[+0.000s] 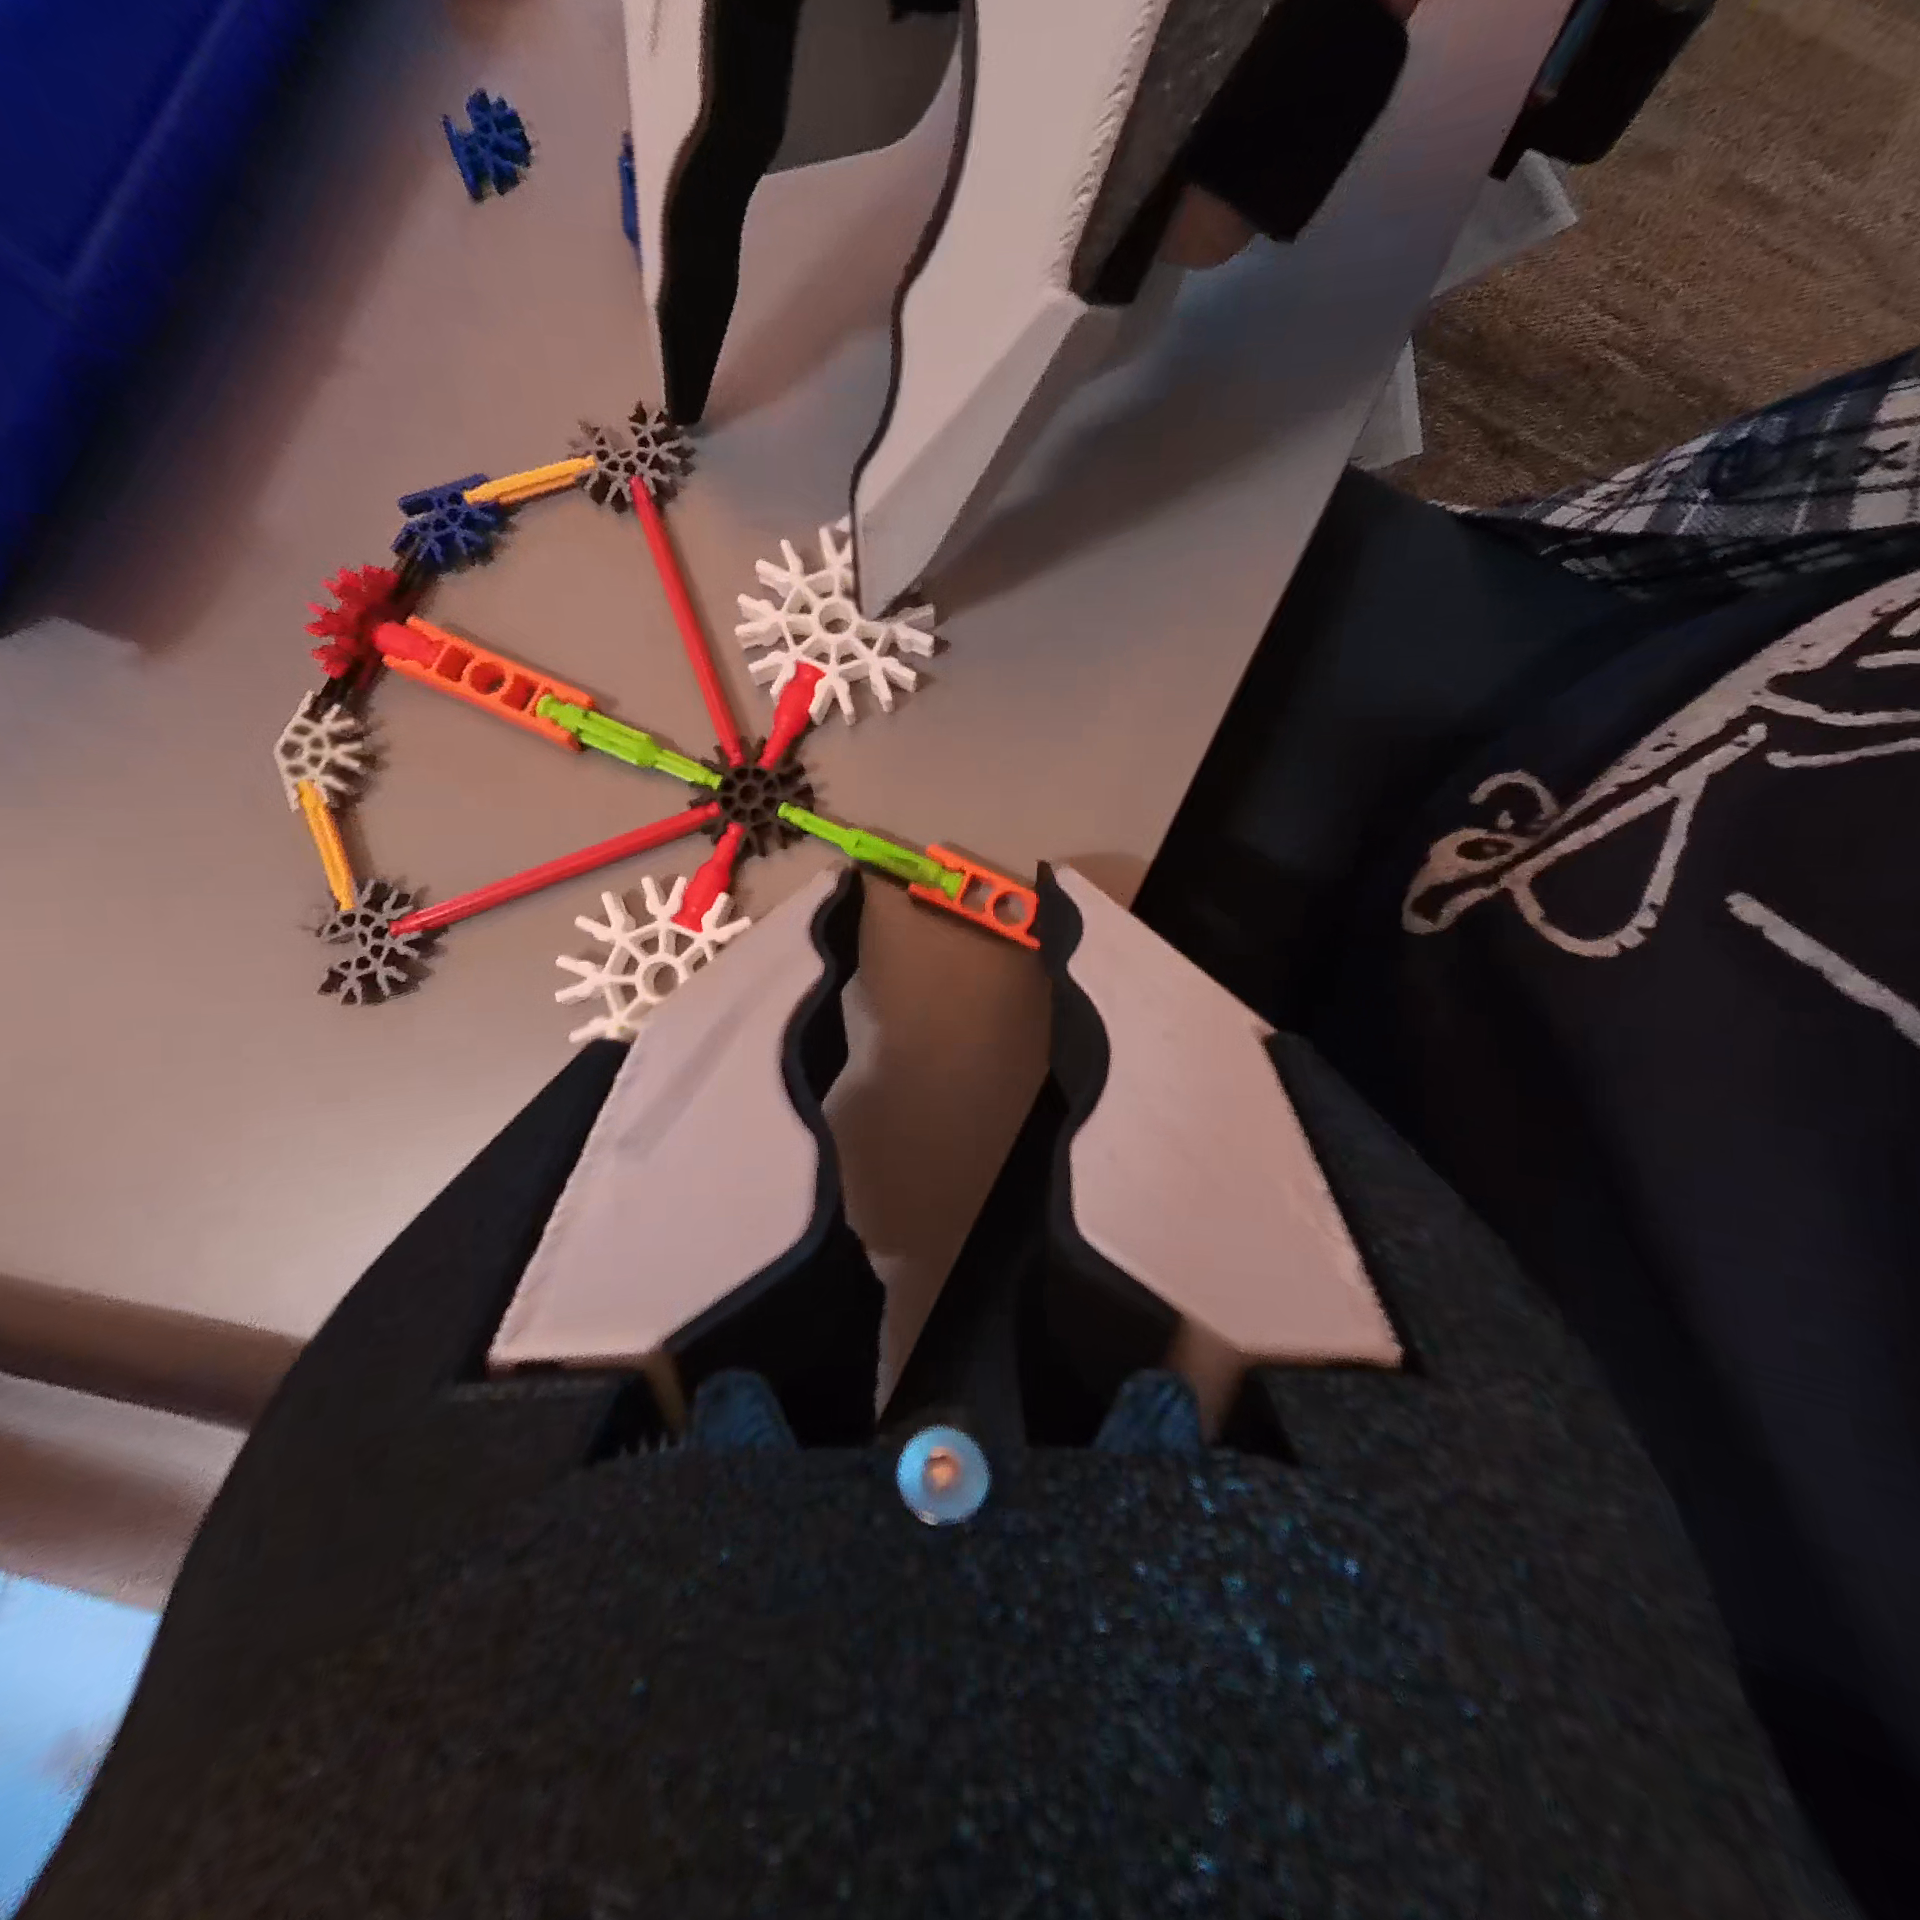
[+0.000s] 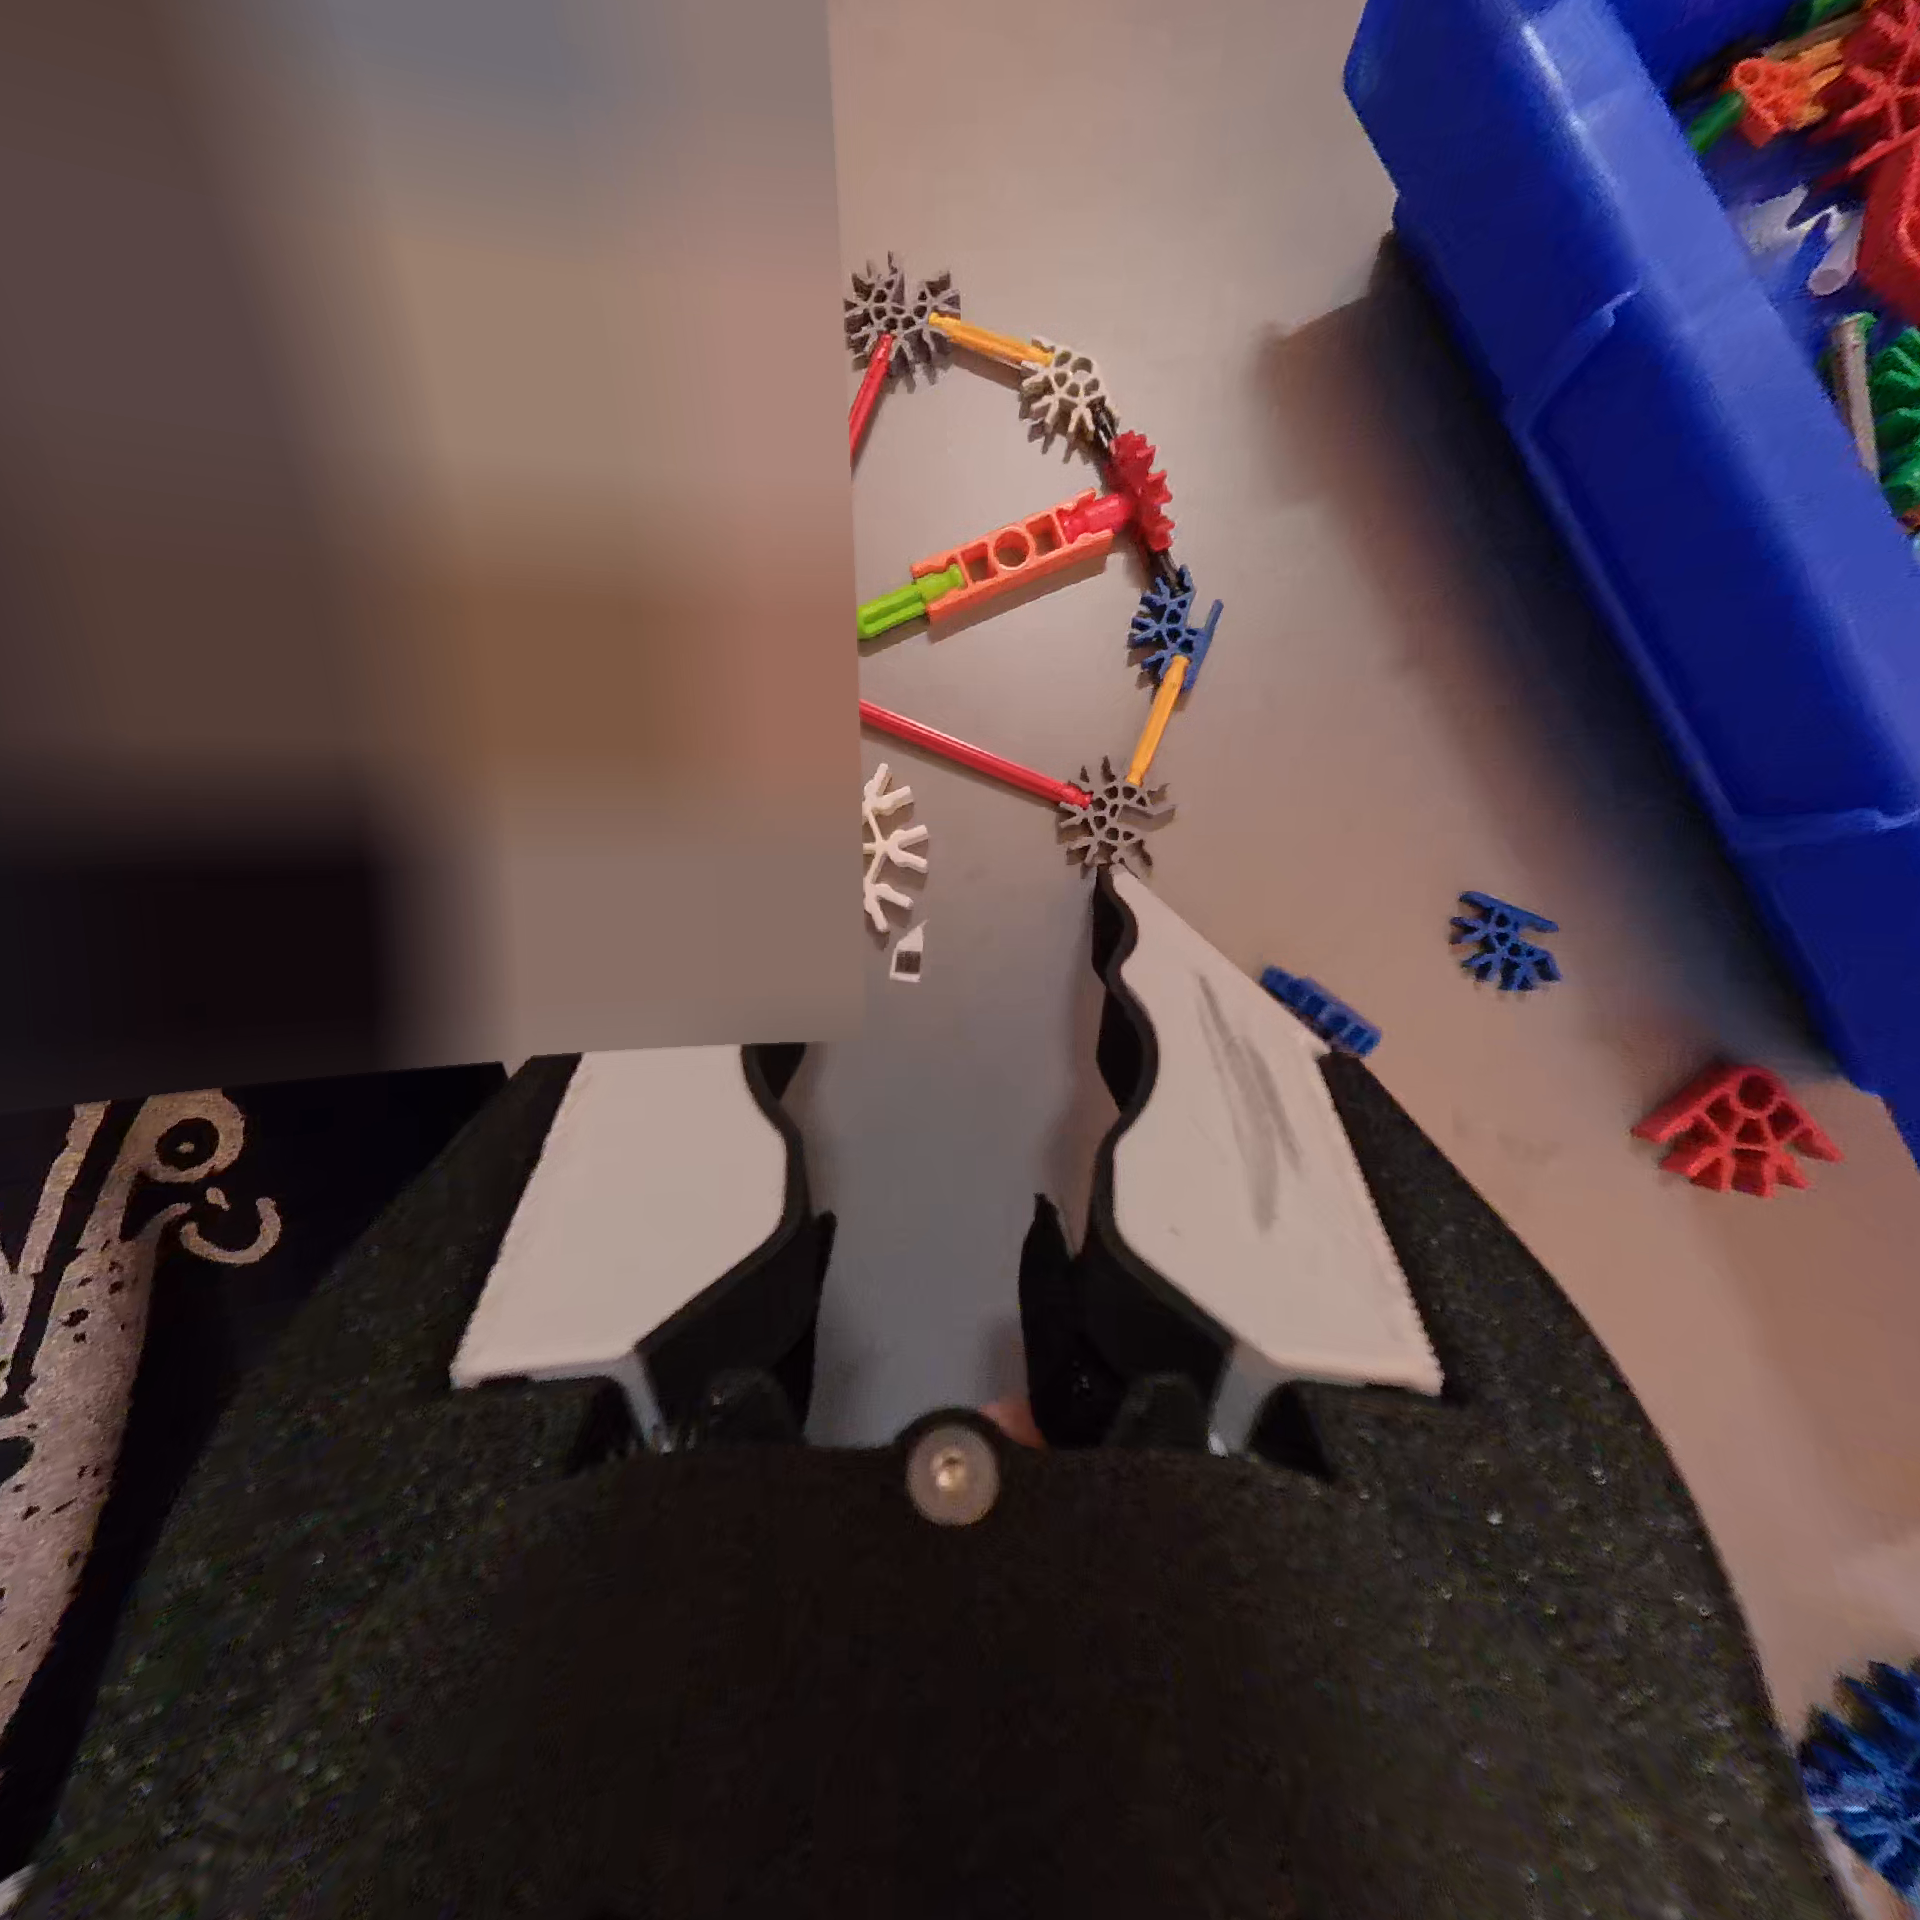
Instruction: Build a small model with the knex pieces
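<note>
We see a flat construction-toy assembly (image 1: 582,727) lying on the grey bench (image 1: 208,1091), and we take its dark central hub (image 1: 755,795) as our landmark. From the hub run red rods, green rods and short red pegs that end in two white snowflake connectors (image 1: 831,629). On the far side from the person's dark printed shirt (image 1: 1610,831), an arc of brown, blue, red and grey connectors joined by yellow rods closes the fan. Our left gripper (image 1: 945,883) stands with its fingers spread apart and grasping nothing; the short orange connector (image 1: 987,899) at the end of the green rod just beyond the hub lies between the fingertips, touching the right one as far as we can tell. Our right gripper (image 1: 774,509) is also released, its fingers set wide: one tip rests against the brown connector (image 2: 1114,816) at the arc's end, the other beside a white snowflake near the hub. Farther from the hub, past the arc, sit loose blue pieces (image 2: 1504,940), a red piece (image 2: 1735,1132) and a blue bin (image 2: 1662,468) of parts.
</note>
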